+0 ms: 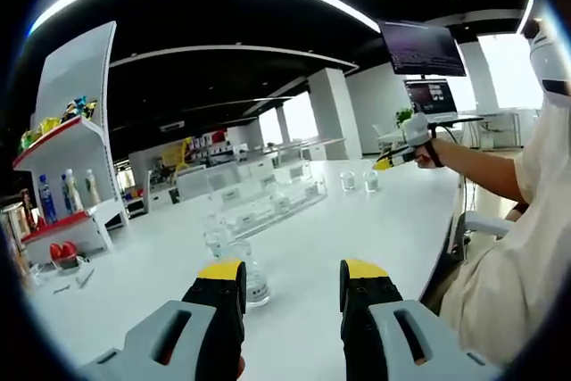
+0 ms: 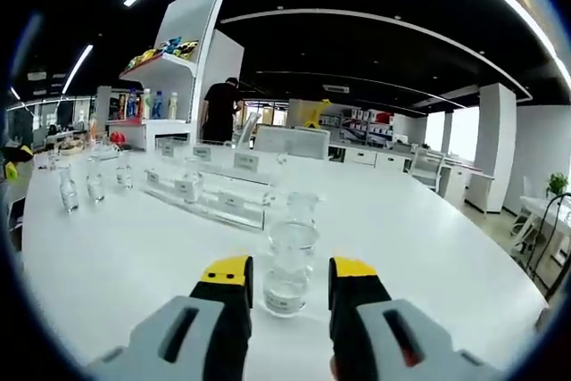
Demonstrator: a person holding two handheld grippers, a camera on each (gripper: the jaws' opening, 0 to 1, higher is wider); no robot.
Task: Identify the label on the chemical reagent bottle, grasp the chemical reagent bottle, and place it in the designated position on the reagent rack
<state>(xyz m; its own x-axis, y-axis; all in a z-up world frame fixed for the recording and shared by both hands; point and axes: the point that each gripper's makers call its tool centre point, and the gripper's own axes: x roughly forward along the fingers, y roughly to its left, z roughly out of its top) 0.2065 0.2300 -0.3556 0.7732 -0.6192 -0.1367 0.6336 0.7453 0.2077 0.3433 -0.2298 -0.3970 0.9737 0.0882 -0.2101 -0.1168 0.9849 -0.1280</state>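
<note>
White and broad, the surface (image 2: 428, 247) runs through a big office with dark ceilings and curved light strips.

In the right gripper view, a clear glass bottle (image 2: 291, 256) with a stopper stands upright on the surface, just ahead of the right tongs (image 2: 287, 276), seen in the gap between their yellow tips. The tips are spread apart on either side of the bottle's base; whether they touch the glass I cannot tell. At 10 o'clock from the bottle lies the long clear rack (image 2: 219, 192), with small white labels along its front, too small to read. Further at 9 o'clock, three small bottles (image 2: 94, 180) stand apart from the rack, near the surface's edge. Behind them rises a white shelf unit (image 2: 174, 60) carrying coloured goods, and a person in dark clothes (image 2: 219, 109) stands beside it.

In the left gripper view, the left tongs (image 1: 293, 285) are spread open with nothing between them. Another clear bottle (image 1: 239, 260) stands just at 11 o'clock from them, partly hidden behind the left yellow tip. Beyond it the rack (image 1: 268, 195) stretches away towards 12 o'clock, and two small glass pots (image 1: 359, 180) stand past its far end. At 2 o'clock, the person's hand (image 1: 428, 151) holds the other tool out over the surface. Two dark screens (image 1: 421, 51) hang above.
</note>
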